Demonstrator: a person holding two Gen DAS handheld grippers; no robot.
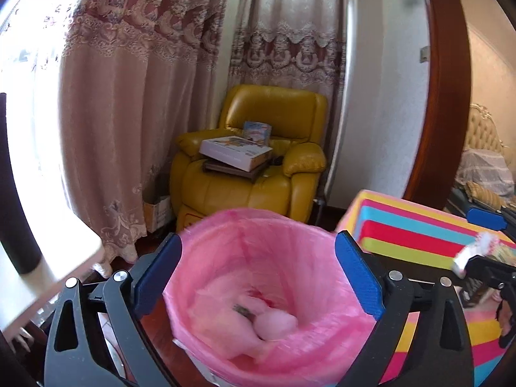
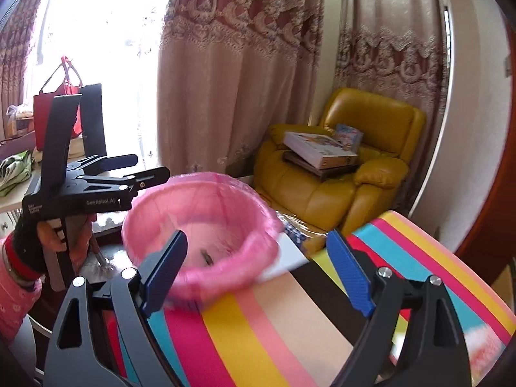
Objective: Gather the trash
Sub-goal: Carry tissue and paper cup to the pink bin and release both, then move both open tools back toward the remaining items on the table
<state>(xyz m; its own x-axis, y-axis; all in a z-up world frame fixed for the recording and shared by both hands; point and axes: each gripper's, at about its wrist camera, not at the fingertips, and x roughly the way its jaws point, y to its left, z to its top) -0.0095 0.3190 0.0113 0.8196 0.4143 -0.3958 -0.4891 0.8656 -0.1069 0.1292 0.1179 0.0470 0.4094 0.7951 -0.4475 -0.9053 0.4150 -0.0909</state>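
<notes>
A bin with a pink liner (image 1: 258, 225) stands right in front of my left gripper (image 1: 258, 242). The left jaws are wide open on either side of it and hold nothing. At the bottom of the bin lie pale crumpled tissue (image 1: 277, 322) and a small dark scrap (image 1: 242, 310). My right gripper (image 2: 258, 237) is open over a striped, many-coloured surface (image 2: 258, 322) just right of the bin (image 2: 200, 225). A blurred white wrapper (image 2: 283, 259) sits between its fingers by the bin's rim, clear of both pads. The left wrist view shows that wrapper (image 1: 474, 251) inside the right gripper (image 1: 475, 242).
A yellow armchair (image 1: 254, 167) with boxes (image 1: 235, 153) on its seat stands behind the bin, against long lace curtains (image 1: 122, 113). A white table (image 1: 48, 274) is at the left, with a red bag (image 2: 61, 109) farther back. A wooden door frame (image 1: 448, 96) rises at the right.
</notes>
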